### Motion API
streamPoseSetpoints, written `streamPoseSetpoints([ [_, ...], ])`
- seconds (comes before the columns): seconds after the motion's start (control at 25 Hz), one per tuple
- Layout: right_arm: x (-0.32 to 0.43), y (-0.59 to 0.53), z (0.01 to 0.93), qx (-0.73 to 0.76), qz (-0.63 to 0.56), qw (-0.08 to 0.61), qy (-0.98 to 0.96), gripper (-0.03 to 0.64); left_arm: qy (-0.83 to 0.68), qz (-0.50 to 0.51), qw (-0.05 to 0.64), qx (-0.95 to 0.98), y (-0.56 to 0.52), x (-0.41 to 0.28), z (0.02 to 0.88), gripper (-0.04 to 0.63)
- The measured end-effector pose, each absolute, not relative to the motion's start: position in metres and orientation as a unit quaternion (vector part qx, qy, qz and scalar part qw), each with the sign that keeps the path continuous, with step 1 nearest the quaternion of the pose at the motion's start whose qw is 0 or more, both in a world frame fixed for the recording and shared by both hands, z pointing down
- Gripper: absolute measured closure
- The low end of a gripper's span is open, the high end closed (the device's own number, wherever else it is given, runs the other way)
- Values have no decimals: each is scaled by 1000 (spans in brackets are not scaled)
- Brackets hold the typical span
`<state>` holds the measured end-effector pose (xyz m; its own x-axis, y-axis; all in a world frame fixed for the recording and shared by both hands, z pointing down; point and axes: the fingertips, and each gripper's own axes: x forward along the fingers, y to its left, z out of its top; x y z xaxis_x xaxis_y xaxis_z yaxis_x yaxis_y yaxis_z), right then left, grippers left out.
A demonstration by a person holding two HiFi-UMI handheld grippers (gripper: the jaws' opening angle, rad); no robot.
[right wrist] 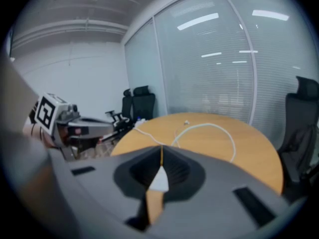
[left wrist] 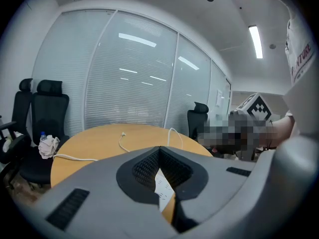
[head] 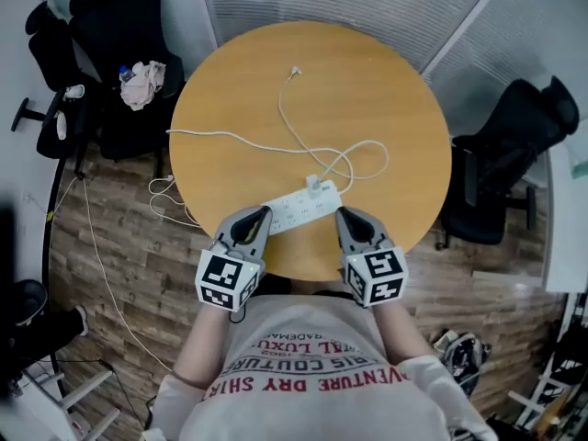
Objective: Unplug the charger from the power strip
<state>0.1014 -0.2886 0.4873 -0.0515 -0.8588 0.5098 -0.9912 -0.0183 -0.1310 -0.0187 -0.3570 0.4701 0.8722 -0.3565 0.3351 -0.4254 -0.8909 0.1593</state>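
Sitting in white power strip (head: 292,210): white charger (head: 315,186); left claw (head: 265,212), right claw (head: 343,212) closed, empty.

Office meeting room. Round wooden bench (head: 230,90) in the middle, black swivel chairs (head: 119,26) standing around it — high backs, headrests, armrests. Walls are glass partitions (left wrist: 129,83) in metal frames, with slatted blinds closed. Strip light (left wrist: 255,41) in a white ceiling — wood-plank floor (head: 119,237).

- Round wooden table (head: 230,72): 1
- White rectangular power strip (head: 299,208): 1
- White charger (head: 315,186): 1
- White cables (head: 287,118) (head: 220,140): 2
- Black office chairs (head: 119,26) (head: 50,58) (head: 519,141): 3
- Grey grippers: 2, namely the left gripper (head: 262,213) and the right gripper (head: 344,213)
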Motion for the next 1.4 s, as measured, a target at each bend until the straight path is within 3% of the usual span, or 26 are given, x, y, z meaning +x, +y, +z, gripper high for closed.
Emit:
streamPoseSetpoints([
  [0.52,109,-309,555,624,311,224,-681,588,-131,229,175,948,-344,29,585,563],
  [1.0,109,-319,595,583,337,246,-697,587,-144,382,163,898,-346,50,674,563],
  [1.2,108,-326,606,575,357,249,-693,583,-143,392,143,897,-345,52,677,563],
  [1.32,108,-336,615,573,366,258,-687,456,-150,392,113,900,-345,56,677,563],
  [1.4,107,-343,622,572,371,266,-682,450,-151,392,109,901,-344,56,677,563],
])
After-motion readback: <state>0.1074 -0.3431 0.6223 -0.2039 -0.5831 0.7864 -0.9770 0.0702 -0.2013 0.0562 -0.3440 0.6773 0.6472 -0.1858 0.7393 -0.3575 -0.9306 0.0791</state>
